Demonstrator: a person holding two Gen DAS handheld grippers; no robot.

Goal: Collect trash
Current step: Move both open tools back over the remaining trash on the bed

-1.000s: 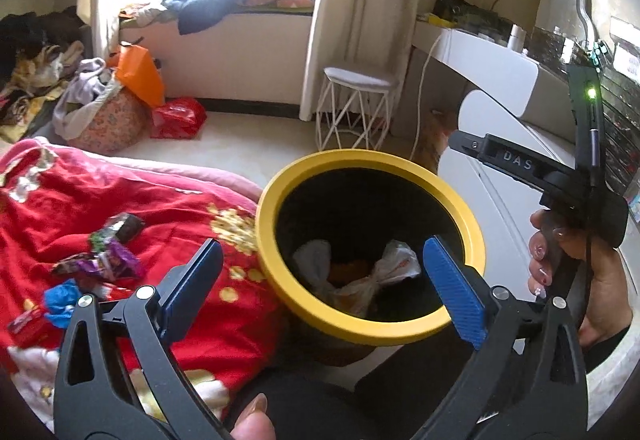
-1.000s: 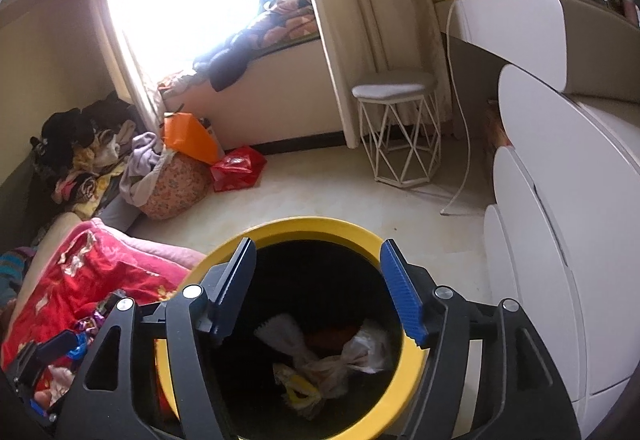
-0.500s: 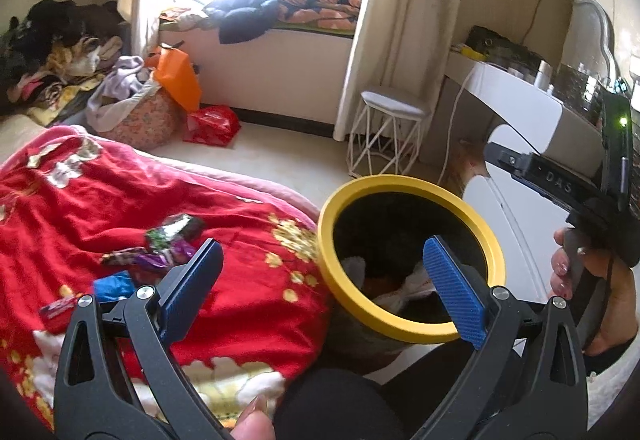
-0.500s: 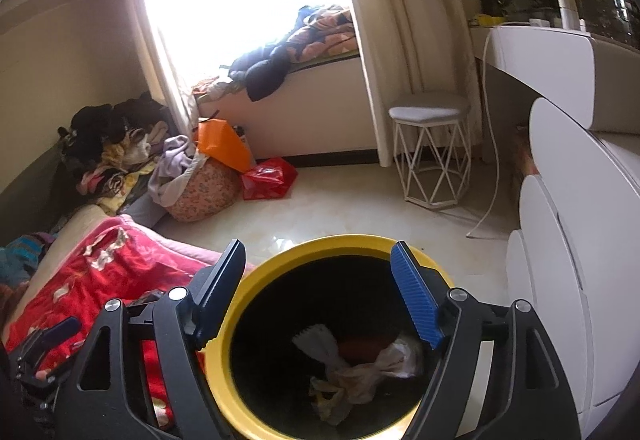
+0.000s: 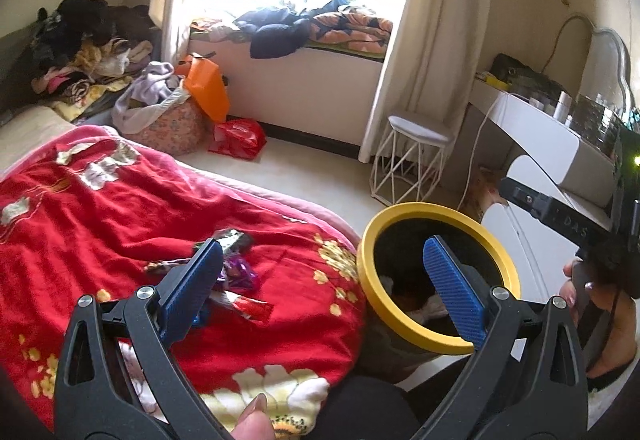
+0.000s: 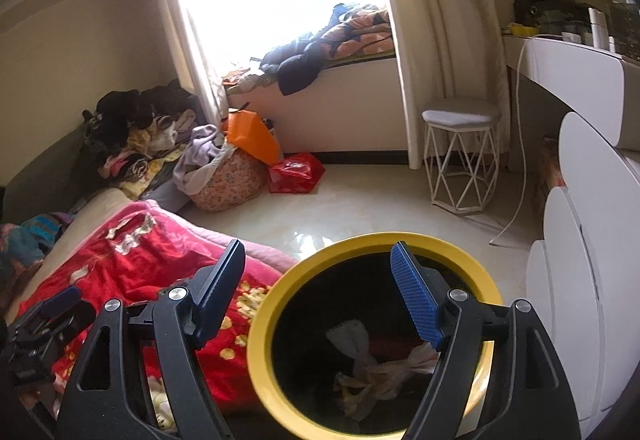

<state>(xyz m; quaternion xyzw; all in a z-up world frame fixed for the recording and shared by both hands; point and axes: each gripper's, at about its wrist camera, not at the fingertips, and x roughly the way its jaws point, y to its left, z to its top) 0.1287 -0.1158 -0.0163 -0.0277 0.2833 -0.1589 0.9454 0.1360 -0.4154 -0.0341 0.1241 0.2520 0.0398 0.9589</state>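
The job stood partly done. The yellow-rimmed bin (image 6: pixel 374 336) on the floor beside the bed already held crumpled pale wrappers and bags (image 6: pixel 372 364) at its bottom, with something reddish among them. Several candy wrappers (image 5: pixel 236 276) were left on the red blanket (image 5: pixel 120 208), at about nine o'clock from the bin in the left wrist view: a dark shiny one, a purple crinkled one, a red one and a blue scrap partly hidden behind a jaw. They looked light, thin and creased, lying loose and close together. The left gripper (image 5: pixel 324 288) had its jaws wide apart and empty, over the blanket's edge near the wrappers. The right gripper (image 6: pixel 320 296) hung above the bin's mouth, jaws apart, nothing between them.
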